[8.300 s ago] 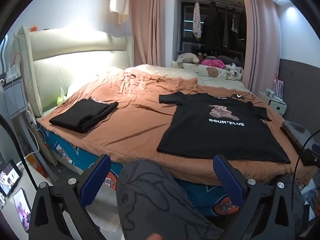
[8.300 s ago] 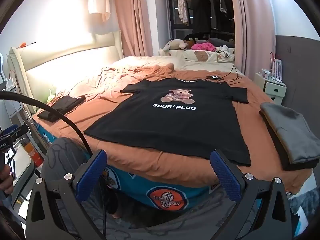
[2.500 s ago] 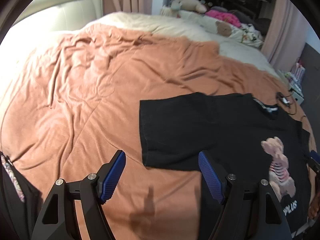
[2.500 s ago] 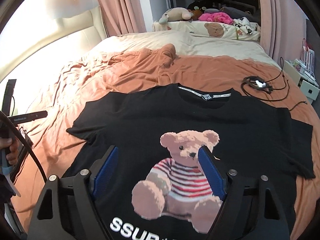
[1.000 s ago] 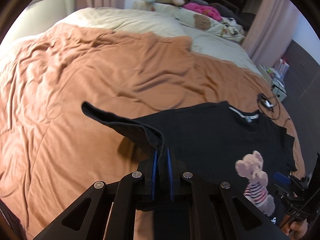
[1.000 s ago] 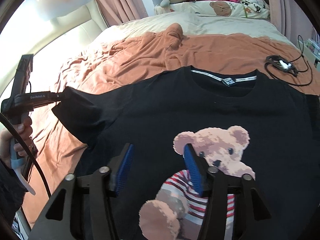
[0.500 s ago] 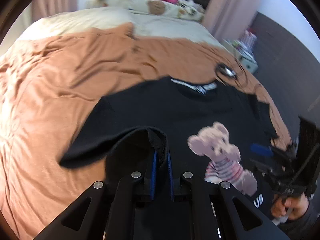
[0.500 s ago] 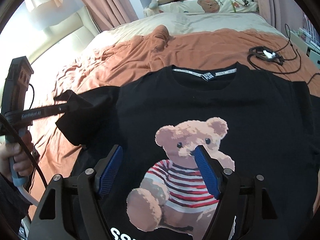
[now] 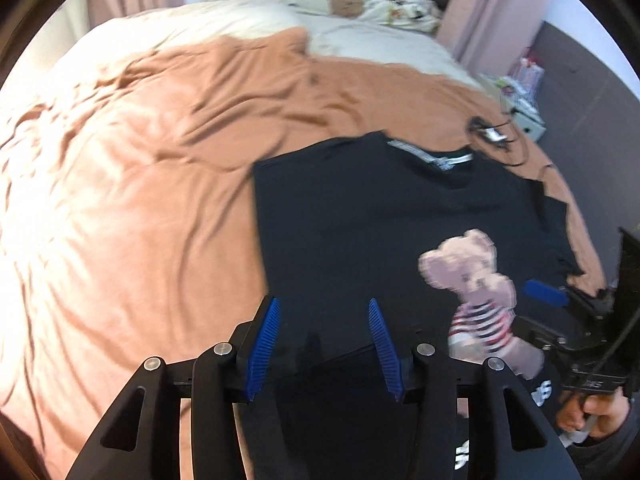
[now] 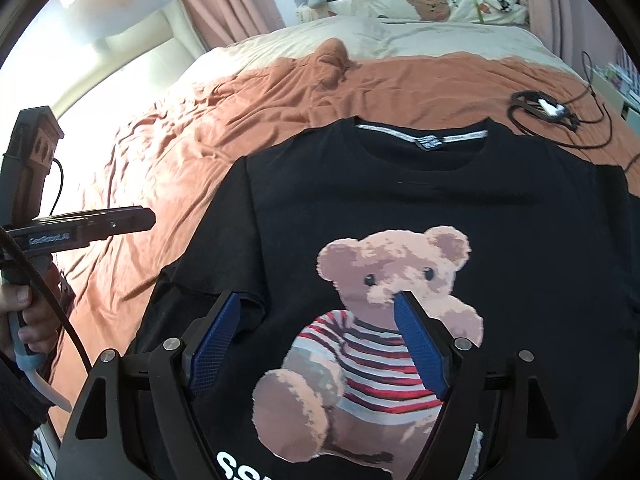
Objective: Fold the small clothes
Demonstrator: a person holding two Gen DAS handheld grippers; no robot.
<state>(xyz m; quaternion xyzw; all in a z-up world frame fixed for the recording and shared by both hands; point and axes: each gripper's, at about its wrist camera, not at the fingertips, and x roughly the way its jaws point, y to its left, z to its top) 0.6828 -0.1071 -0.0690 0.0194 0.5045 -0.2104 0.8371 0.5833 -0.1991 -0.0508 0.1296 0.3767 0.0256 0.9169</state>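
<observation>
My left gripper (image 9: pixel 324 346) has just been opening, its jaws apart with nothing pinched, above the sleeve it folded in; my right gripper (image 10: pixel 316 340) hangs open too. The black cotton T-shirt with a teddy-bear print (image 10: pixel 500 208) lies flat on the rumpled orange bed sheet (image 10: pixel 240 120). I fear the loose sleeve can spring back – nothing presses it. White letters begin "SS"; the other gripper's side reads roughly "GenRobot.AI".

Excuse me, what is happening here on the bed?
A person is folding a black T-shirt on the bed. The left hand-held gripper has just been opening, nothing between its pads; one sleeve lies folded in on the shirt. The right hand-held gripper hangs open above the bear print.
</observation>
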